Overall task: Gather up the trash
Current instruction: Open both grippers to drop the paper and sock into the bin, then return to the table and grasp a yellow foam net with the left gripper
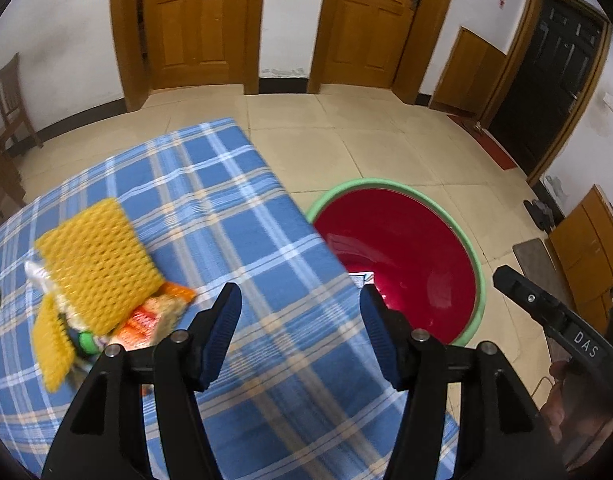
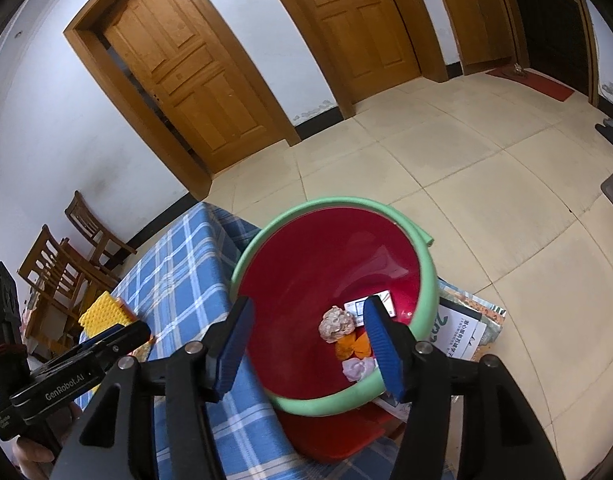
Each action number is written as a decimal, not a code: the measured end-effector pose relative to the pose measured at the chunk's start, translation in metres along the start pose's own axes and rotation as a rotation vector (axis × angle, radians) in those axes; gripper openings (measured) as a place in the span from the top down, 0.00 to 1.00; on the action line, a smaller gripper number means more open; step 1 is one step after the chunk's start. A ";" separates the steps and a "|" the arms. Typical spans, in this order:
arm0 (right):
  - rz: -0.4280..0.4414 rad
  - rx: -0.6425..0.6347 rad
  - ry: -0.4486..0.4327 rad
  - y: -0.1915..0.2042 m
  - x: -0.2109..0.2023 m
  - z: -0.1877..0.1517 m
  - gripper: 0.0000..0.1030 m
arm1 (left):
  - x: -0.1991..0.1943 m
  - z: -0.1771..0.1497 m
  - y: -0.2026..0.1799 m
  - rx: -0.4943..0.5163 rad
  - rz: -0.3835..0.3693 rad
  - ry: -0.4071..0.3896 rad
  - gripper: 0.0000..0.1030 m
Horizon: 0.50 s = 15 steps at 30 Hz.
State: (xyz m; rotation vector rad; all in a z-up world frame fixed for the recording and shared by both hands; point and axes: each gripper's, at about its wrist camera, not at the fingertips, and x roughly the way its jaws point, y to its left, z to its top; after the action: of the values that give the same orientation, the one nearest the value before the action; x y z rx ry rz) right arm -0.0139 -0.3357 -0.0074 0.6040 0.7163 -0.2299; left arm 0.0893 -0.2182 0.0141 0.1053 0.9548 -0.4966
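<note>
Gaping empty, both hand-held grippers, left (image 1: 300,334), right (image 2: 308,346), glossy round red basin (image 2: 426,280), crumpled wrappers (image 2: 337,323).

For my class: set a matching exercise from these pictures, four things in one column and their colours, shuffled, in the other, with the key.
Things:
1. foam net
2. tablecloth
3. basin rim
4. gripper pads

Colours:
A. green
B. dark blue
C. yellow
D. blue and white check

Pairs: 1-C, 2-D, 3-A, 4-B
</note>
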 end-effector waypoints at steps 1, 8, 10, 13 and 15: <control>0.002 -0.005 0.000 0.003 -0.001 -0.001 0.41 | -0.003 -0.001 0.004 -0.009 0.005 -0.004 0.40; 0.019 -0.033 0.009 0.019 0.000 -0.004 0.41 | -0.020 -0.006 0.038 -0.074 0.045 -0.034 0.40; 0.025 -0.041 0.015 0.024 0.000 -0.006 0.41 | -0.025 -0.009 0.050 -0.095 0.061 -0.042 0.40; 0.031 -0.055 0.021 0.032 0.000 -0.009 0.41 | -0.032 -0.013 0.065 -0.125 0.081 -0.051 0.40; 0.035 -0.068 0.027 0.037 0.002 -0.010 0.41 | -0.037 -0.018 0.080 -0.151 0.099 -0.056 0.40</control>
State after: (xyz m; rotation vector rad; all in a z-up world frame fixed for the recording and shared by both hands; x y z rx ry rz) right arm -0.0037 -0.2995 0.0017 0.5548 0.7360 -0.1645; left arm 0.0946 -0.1293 0.0229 0.0024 0.9247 -0.3331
